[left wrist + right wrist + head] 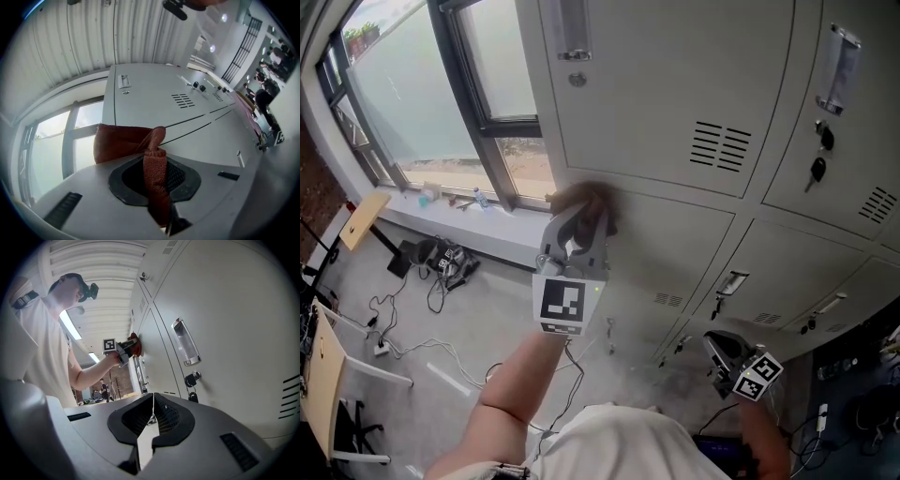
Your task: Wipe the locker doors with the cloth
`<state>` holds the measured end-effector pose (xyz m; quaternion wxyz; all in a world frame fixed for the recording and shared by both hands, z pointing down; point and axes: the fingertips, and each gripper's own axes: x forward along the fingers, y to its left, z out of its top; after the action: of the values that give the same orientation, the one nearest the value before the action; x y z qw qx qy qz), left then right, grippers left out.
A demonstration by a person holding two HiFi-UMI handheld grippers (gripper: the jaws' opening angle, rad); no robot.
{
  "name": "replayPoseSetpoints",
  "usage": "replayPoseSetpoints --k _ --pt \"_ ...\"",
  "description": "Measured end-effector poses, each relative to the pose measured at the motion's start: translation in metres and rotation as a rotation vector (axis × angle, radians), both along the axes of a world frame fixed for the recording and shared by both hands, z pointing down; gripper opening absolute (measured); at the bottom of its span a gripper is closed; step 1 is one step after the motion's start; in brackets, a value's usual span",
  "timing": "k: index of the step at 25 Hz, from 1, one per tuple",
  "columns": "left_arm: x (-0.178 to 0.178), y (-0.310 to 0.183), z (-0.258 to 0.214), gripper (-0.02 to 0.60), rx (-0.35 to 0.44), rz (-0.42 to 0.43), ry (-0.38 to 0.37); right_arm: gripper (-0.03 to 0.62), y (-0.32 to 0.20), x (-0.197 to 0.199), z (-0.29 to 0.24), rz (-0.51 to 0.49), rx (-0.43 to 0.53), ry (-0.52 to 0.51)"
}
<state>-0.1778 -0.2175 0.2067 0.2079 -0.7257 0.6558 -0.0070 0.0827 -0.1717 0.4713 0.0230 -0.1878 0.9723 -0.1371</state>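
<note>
Left gripper was raised against the locker doors, its jaws clamped on the cloth. In the left gripper view a narrow strip of the reddish-brown cloth ran down between the closed jaws, and the rest bunched in a wad beyond the tips. The wad lay on the grey door face near the seam between an upper and a lower door, at the end of the bank beside the window. In the head view the cloth was a blur with no clear edges, and it covered the jaw tips. The patch of door under it was hidden in every view.

Right gripper hung low, well apart from the left, near the lower doors. Its jaws were pressed together with nothing between them. Its forearm was cut off by the bottom edge of the head view.

A key hung from a lock on the upper right door. Cables lay on the floor below the window.
</note>
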Motion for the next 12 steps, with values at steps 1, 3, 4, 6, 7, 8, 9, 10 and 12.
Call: replayPoseSetpoints --k 1,3,4,6,7,8,9,10,12 --pt "0.007 -0.001 -0.001 0.041 0.007 0.011 -0.005 0.017 -0.001 0.001 0.000 0.003 0.000 -0.002" --pt "0.020 -0.002 -0.002 0.041 0.014 0.038 -0.009 0.018 -0.002 0.004 0.000 0.010 0.000 -0.003" --pt "0.028 -0.002 -0.002 0.041 0.016 0.052 -0.012 0.017 -0.003 0.006 0.001 0.015 -0.002 -0.004" --pt "0.043 -0.002 -0.003 0.041 0.020 0.080 -0.022 0.017 -0.003 0.010 0.002 0.027 -0.006 -0.003" --pt "0.050 -0.002 -0.003 0.041 0.022 0.095 -0.028 0.017 -0.003 0.012 0.003 0.032 -0.008 -0.002" --pt "0.058 -0.002 -0.004 0.041 0.023 0.110 -0.034 0.017 -0.003 0.014 0.003 0.037 -0.008 -0.001" --pt "0.066 -0.003 -0.006 0.041 0.024 0.123 -0.041 0.017 -0.004 0.015 0.003 0.040 -0.006 0.000" --pt "0.074 -0.004 -0.007 0.041 0.025 0.136 -0.051 0.017 -0.005 0.017 0.003 0.044 -0.004 0.001" --pt "0.091 -0.004 -0.010 0.041 0.028 0.161 -0.081 0.017 -0.008 0.020 0.003 0.053 -0.002 -0.002"
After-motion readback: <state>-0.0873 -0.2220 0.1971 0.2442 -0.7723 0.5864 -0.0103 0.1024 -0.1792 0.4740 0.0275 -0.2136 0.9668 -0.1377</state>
